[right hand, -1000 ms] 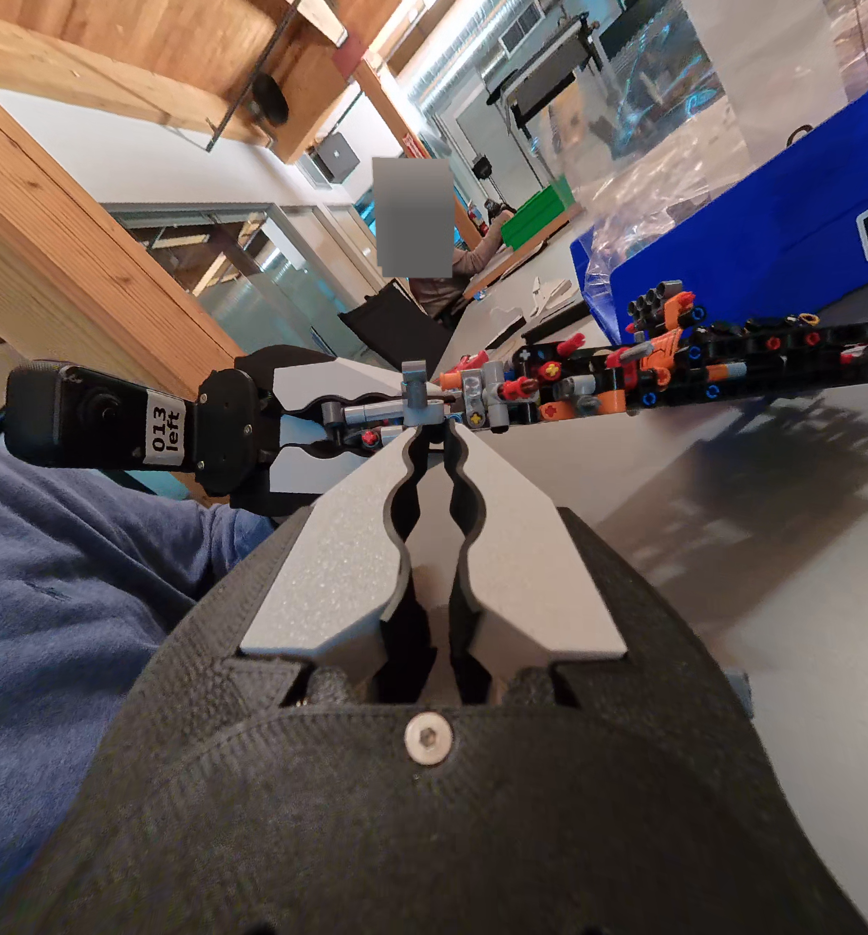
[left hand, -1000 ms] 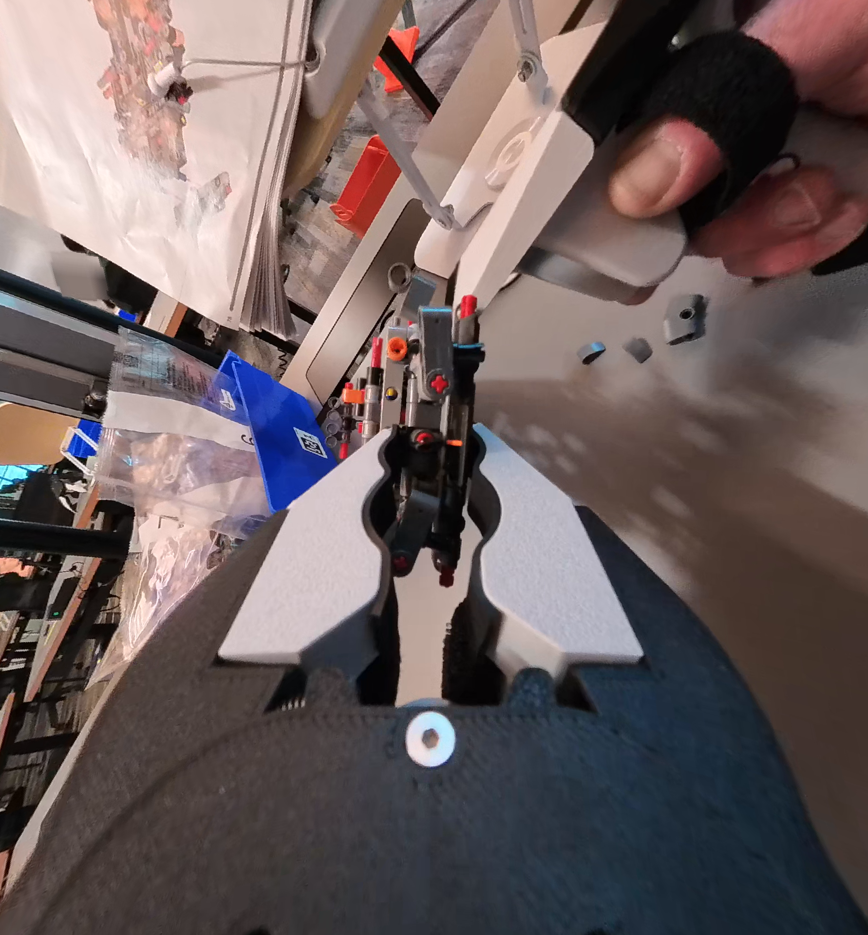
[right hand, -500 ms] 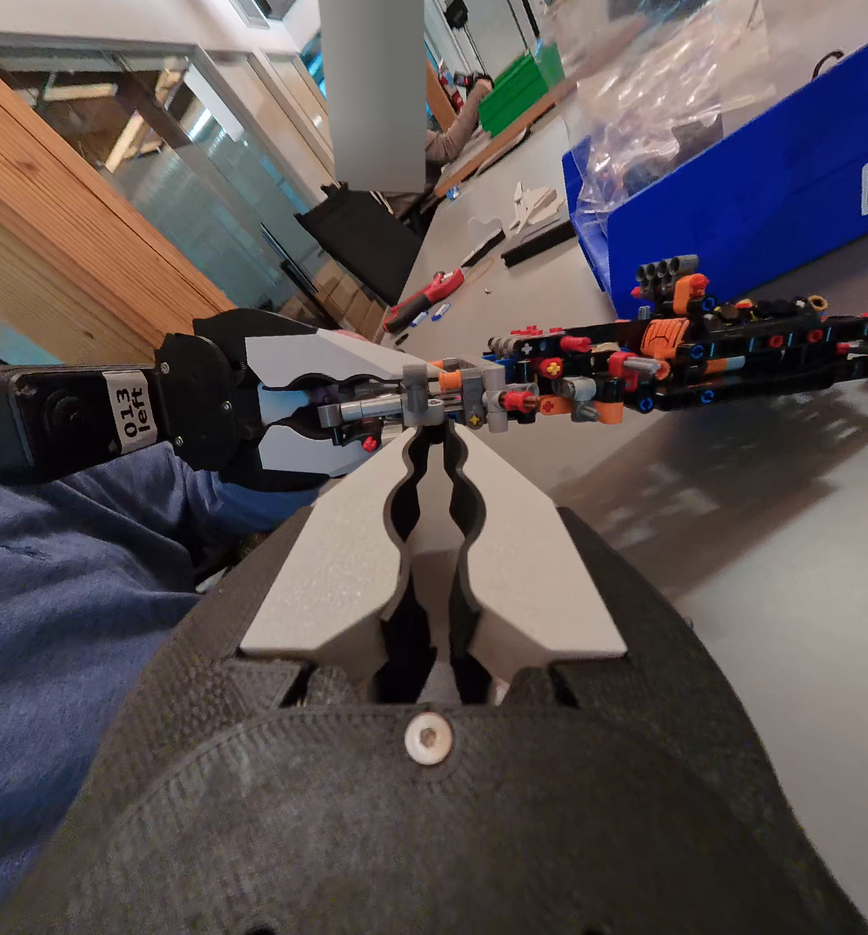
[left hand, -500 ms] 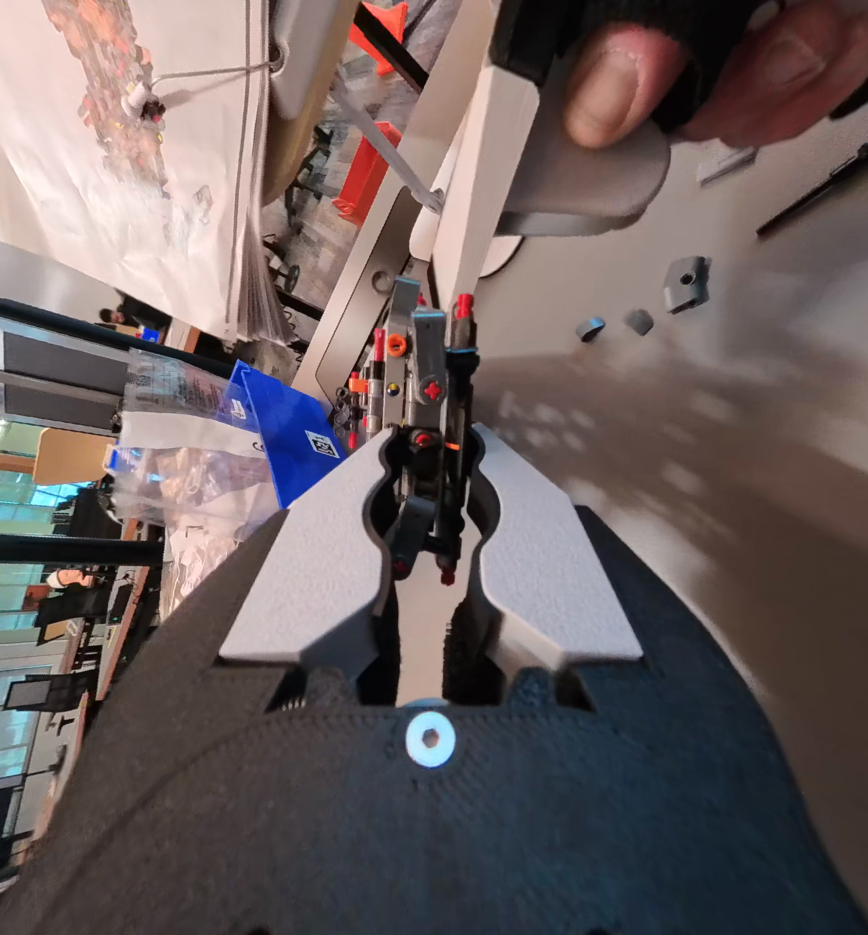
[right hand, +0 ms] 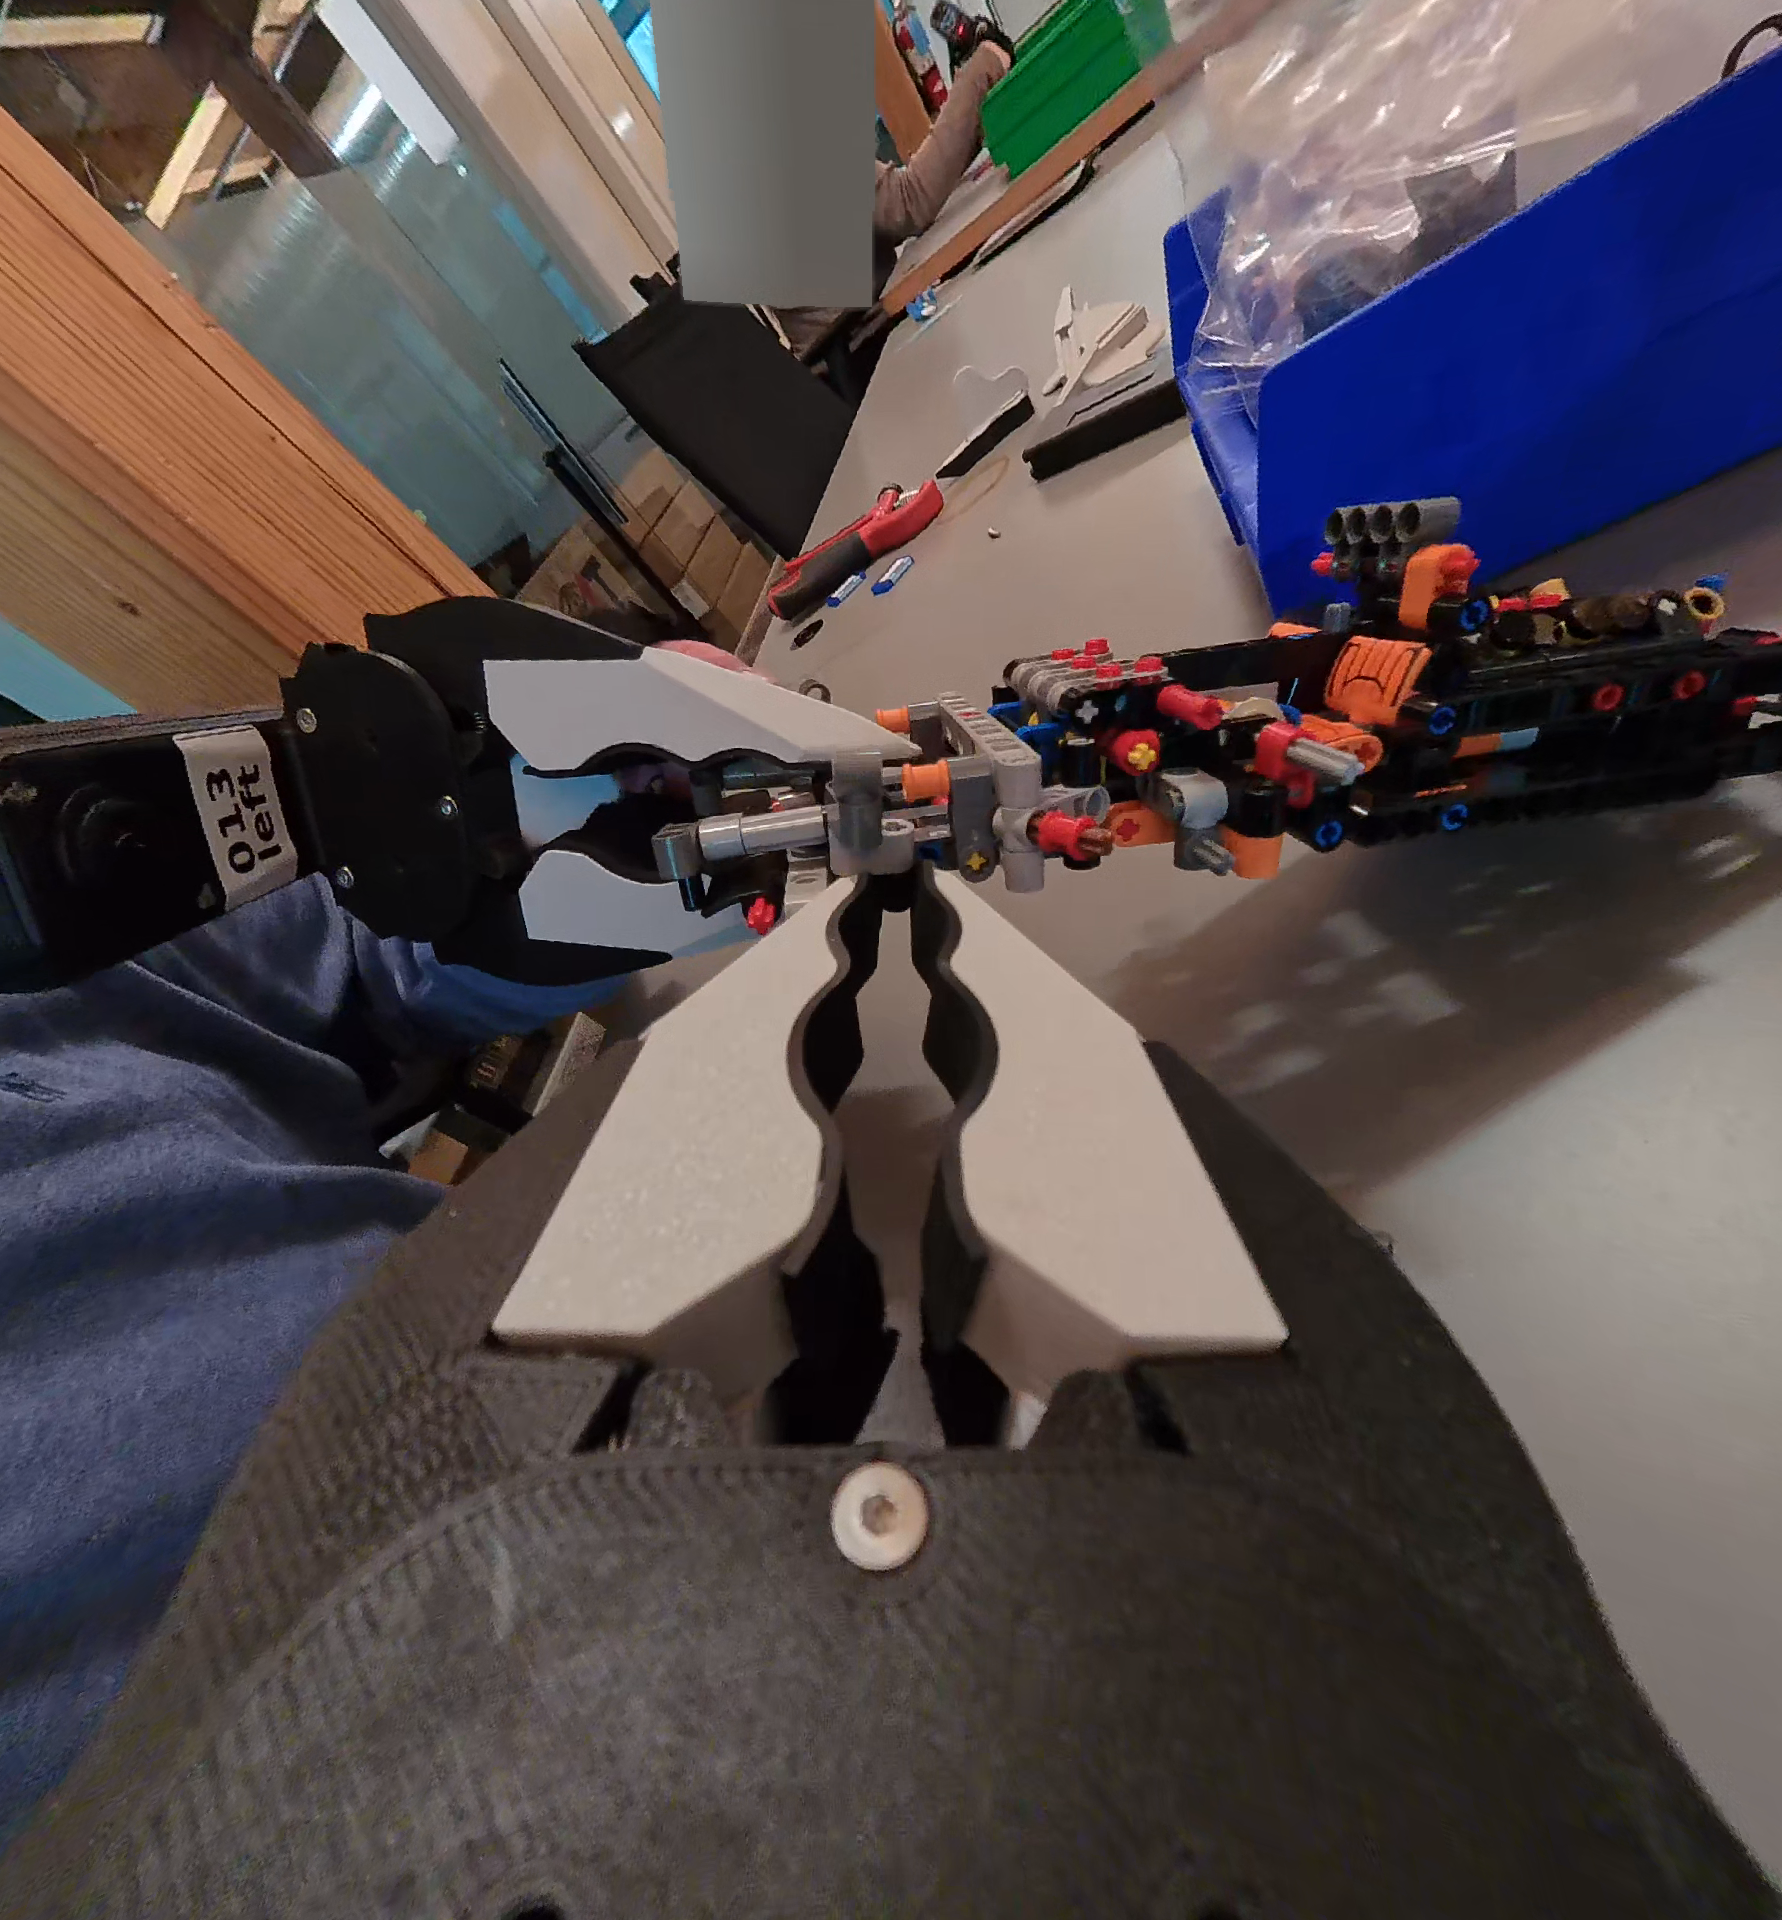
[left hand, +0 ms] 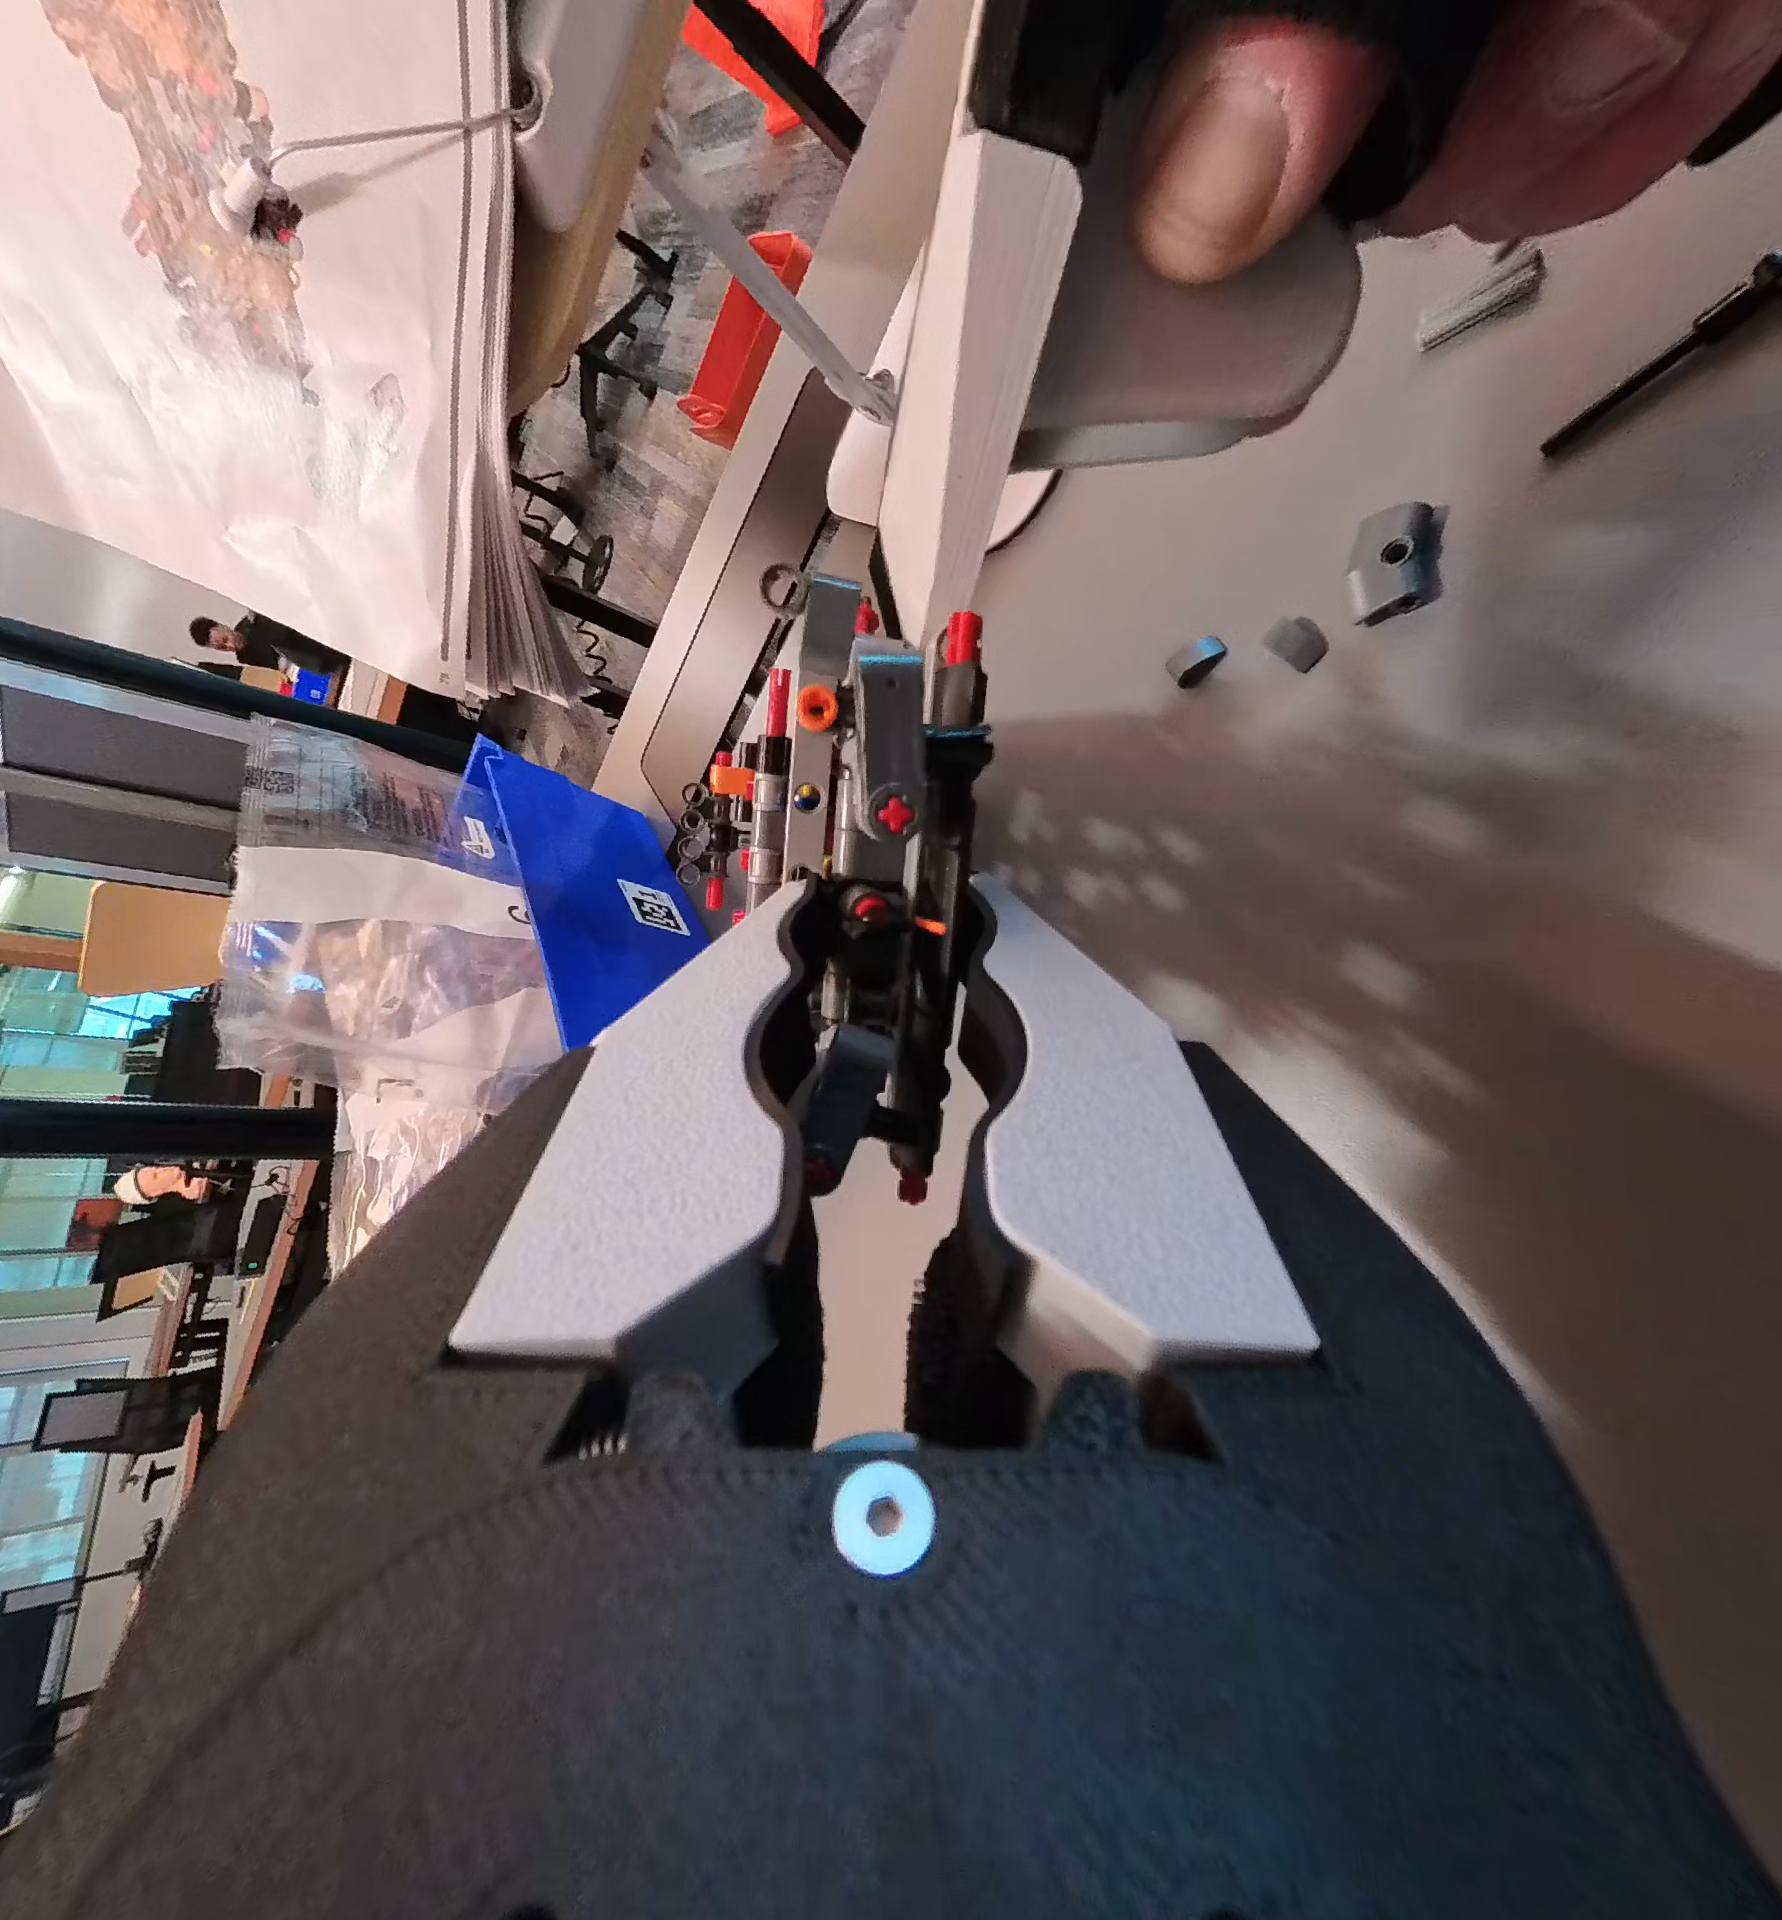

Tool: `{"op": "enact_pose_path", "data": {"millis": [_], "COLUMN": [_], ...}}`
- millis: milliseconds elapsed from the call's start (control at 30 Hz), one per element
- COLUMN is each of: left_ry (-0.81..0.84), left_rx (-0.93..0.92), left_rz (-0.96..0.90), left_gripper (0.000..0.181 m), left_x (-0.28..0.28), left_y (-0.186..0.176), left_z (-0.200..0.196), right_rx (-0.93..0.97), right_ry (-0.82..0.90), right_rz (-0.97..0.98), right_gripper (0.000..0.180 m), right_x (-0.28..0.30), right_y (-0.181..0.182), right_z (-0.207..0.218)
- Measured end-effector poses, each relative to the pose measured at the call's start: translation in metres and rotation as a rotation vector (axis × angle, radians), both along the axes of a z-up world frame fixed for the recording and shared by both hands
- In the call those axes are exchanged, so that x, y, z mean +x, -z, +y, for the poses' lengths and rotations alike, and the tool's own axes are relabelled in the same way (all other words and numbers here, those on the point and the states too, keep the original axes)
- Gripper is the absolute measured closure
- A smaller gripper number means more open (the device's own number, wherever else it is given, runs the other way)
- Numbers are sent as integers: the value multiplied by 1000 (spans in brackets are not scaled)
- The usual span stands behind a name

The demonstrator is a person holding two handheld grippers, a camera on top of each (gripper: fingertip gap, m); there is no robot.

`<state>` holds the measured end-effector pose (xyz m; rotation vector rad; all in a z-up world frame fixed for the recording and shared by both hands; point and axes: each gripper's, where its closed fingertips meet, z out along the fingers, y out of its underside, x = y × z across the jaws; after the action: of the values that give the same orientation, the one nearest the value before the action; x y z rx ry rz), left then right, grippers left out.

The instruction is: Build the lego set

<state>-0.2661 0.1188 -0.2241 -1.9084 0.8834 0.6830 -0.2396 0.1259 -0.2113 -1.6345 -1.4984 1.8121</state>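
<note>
A long black, orange and grey lego model point(right hand: 1386, 727) hangs level above the grey table point(right hand: 1541, 1195). My left gripper point(left hand: 892, 904) is shut on its near end point(left hand: 887, 790); in the right wrist view this gripper point(right hand: 793, 842) comes in from the left. My right gripper point(right hand: 892, 888) is nearly closed, its tips pinching a small grey connector point(right hand: 866, 816) that sits on the model's grey axle. In the left wrist view the right gripper point(left hand: 944, 613) reaches down onto the model's top, held by a hand point(left hand: 1282, 135).
A blue bin point(right hand: 1541, 364) with clear plastic bags point(left hand: 347, 935) stands behind the model. An instruction booklet point(left hand: 243, 260) stands at the back. Loose grey pieces point(left hand: 1391, 566) lie on the table. A red-handled tool point(right hand: 856, 545) lies farther off. A blue sleeve point(right hand: 139, 1195) is at left. My two grippers' fingertips are within a few centimetres of each other.
The model and left gripper have tilted and come closer in the right wrist view. The hand on the right gripper has risen in the left wrist view. Both grips are unchanged.
</note>
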Motion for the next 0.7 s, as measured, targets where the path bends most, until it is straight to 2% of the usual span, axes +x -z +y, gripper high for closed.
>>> {"op": "enact_pose_path", "data": {"millis": [33,233,700], "left_ry": [-1,6,-21], "left_rx": [2,1,-34], "left_rz": [2,9,32], "left_gripper": [161,161,160], "left_x": [0,2,-1], "left_y": [-1,0,11], "left_z": [0,-1,0], "right_rx": [9,31,-6], "right_ry": [-5,-57,-57], "right_rz": [1,-9,-42], "right_gripper": [175,175,174], "right_x": [0,-1,-2], "right_y": [-1,-1,8], "right_z": [0,-5,-5]}}
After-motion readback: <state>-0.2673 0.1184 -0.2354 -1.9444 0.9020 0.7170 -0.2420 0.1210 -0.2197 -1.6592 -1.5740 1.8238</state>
